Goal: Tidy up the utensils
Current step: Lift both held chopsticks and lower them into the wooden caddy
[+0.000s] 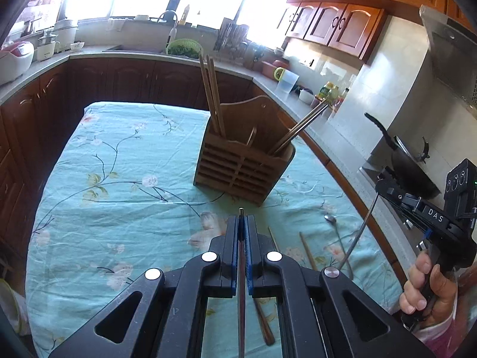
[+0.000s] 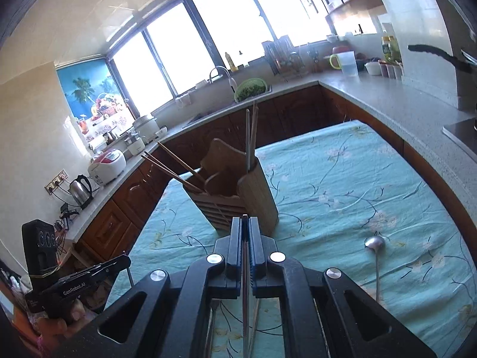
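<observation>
While both grippers are hanging above the table, each is carrying one slim utensil toward the wooden holder [image 1: 244,161]. The left gripper [image 1: 242,219] is clamped on a dark chopstick [image 1: 242,292], which is running lengthwise between its pads with the tip just poking past them; the right gripper [image 2: 245,220] is pressed shut on a thin metal utensil [image 2: 245,298], likely a chopstick, lying the same way along its fingers. The holder is standing straight ahead of both pairs of jaws, so each stick's long axis is pointing at it and would need tipping upright to drop in (neither hand looks clearly nearer). Wooden chopsticks [image 1: 212,95] are already leaning in one compartment and metal ones [image 1: 301,126] in another. A spoon [image 2: 375,243] is lying on the cloth well apart from the holder, with more chopsticks [image 1: 308,252] near the front edge. The surface is a table under a wrinkled turquoise floral cloth [image 1: 119,155], ringed by a grey kitchen counter [image 2: 372,98], dark cabinets and bright windows.
</observation>
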Available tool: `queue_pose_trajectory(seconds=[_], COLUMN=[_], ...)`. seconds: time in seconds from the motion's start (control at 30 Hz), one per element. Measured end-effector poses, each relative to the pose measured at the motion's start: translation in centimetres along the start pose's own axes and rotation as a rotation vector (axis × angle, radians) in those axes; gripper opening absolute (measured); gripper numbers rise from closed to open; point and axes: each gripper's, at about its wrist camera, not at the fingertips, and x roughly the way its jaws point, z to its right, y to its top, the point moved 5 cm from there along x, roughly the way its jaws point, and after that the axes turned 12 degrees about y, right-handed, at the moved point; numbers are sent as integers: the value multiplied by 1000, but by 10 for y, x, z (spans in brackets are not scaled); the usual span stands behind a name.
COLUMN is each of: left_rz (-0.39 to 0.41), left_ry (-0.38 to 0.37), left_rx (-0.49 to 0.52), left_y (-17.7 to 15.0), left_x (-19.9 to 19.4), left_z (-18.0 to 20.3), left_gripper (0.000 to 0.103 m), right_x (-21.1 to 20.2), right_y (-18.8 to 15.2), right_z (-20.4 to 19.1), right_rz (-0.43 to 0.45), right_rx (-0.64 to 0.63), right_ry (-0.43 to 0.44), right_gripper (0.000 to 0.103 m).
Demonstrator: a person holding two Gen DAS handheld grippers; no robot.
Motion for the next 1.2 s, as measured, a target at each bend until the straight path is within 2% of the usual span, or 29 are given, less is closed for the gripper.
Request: queue_pose_trajectory(seconds=[0.2,0.37,1.2], left_rz=[76,126,269], left_ry=[-19,-16,4], left_rx=[-9,-10,-15], left_y=[4,9,63], left_x=[-45,-63,-57], left_z=[-7,-10,-12], left_gripper=[2,2,2], right_x=[-20,-20,8], right_y=[23,34,62], right_z=[-23,-31,-25], right_rz=[67,89,111], right_rx=[-60,-86,-103], right_ry=[12,18,22], right_gripper=[4,4,4])
